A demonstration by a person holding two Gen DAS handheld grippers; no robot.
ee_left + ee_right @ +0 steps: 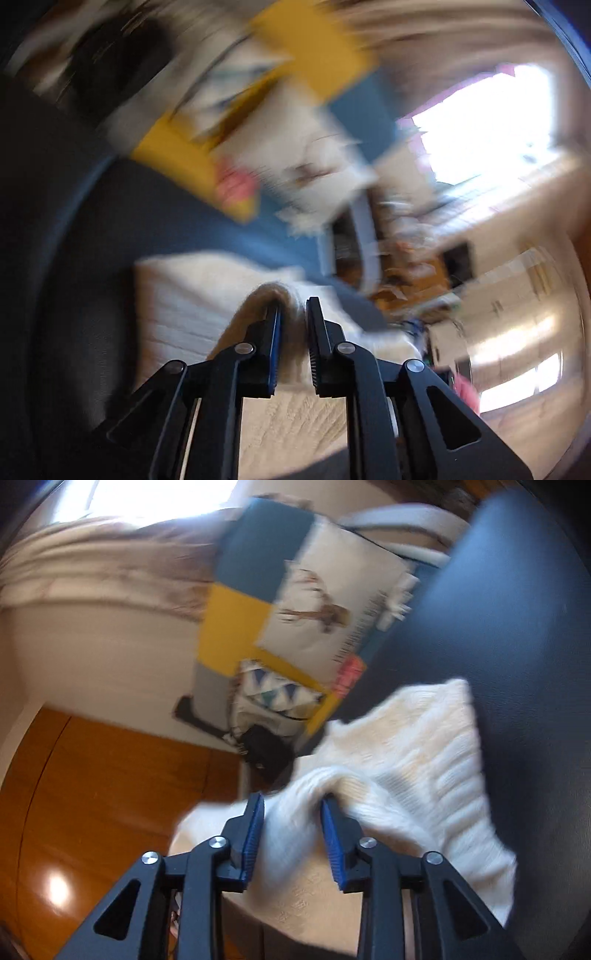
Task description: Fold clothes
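A white knit sweater lies on a dark blue padded surface. My left gripper has its jaws nearly together, pinching a raised fold of the knit; the cloth drapes over the left fingertip. In the right wrist view the same sweater spreads to the right over the dark surface. A thick bunch of it sits between the jaws of my right gripper. These jaws stand apart, with much of both blue pads bare and the cloth loose between them. Both views are smeared by motion.
A patchwork cushion in yellow, blue and white lies beyond the sweater, also blurred in the left wrist view. A small black object sits by it. Orange wooden floor is at the left. A bright window glares.
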